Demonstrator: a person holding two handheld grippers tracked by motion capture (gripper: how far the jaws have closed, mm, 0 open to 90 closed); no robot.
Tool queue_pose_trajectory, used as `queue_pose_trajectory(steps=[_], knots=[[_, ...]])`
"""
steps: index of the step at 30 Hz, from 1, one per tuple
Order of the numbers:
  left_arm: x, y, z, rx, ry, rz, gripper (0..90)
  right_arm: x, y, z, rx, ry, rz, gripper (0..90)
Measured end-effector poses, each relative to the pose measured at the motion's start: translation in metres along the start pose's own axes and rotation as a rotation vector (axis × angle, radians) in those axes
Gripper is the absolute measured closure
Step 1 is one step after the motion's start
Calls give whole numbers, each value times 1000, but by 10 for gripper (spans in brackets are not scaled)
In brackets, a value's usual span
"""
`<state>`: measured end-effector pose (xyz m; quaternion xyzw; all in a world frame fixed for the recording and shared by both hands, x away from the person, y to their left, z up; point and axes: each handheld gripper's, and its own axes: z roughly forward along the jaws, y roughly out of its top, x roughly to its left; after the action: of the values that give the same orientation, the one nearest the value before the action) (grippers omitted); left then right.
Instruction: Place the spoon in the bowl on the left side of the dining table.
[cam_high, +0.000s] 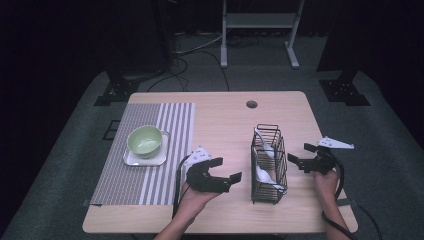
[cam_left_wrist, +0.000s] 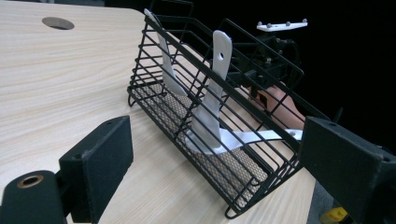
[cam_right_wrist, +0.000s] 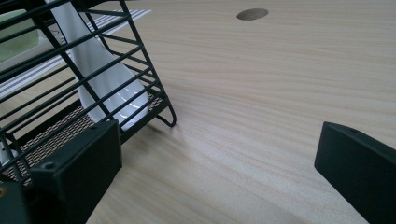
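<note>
Setting: a recording lab or studio, not a home. Evidence: a lone light-wood table (cam_high: 220, 125) with a cable hole (cam_high: 251, 104) on grey carpet (cam_high: 390, 145); black surroundings; black stand feet (cam_high: 117, 90) and a white metal frame (cam_high: 260, 30) behind; loose cables (cam_high: 200, 50) across the floor. Staged tableware: striped placemat (cam_high: 170, 150), green bowl (cam_high: 145, 140), wire basket (cam_high: 268, 165).

**Black wire, white spoons, pale wood**

My two grippers, the left gripper (cam_high: 223, 170) and the right gripper (cam_high: 299, 156), are showing matte black. The wire basket (cam_high: 269, 165) at centre right is showing black, holding white spoons (cam_left_wrist: 212, 100). At left, a pale green bowl (cam_high: 144, 140) is sitting on a white plate (cam_high: 131, 159), over a grey-and-white striped mat (cam_high: 170, 117). The table (cam_high: 220, 125) is showing light wood grain.
</note>
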<state>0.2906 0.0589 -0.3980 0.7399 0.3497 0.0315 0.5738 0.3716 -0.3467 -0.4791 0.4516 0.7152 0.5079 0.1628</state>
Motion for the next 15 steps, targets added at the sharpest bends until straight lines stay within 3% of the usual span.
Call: queue_pose_trajectory(steps=[15], knots=[[-6,7,16,11,-26,-5,93,-1,0,-1,-9,4,6,0]])
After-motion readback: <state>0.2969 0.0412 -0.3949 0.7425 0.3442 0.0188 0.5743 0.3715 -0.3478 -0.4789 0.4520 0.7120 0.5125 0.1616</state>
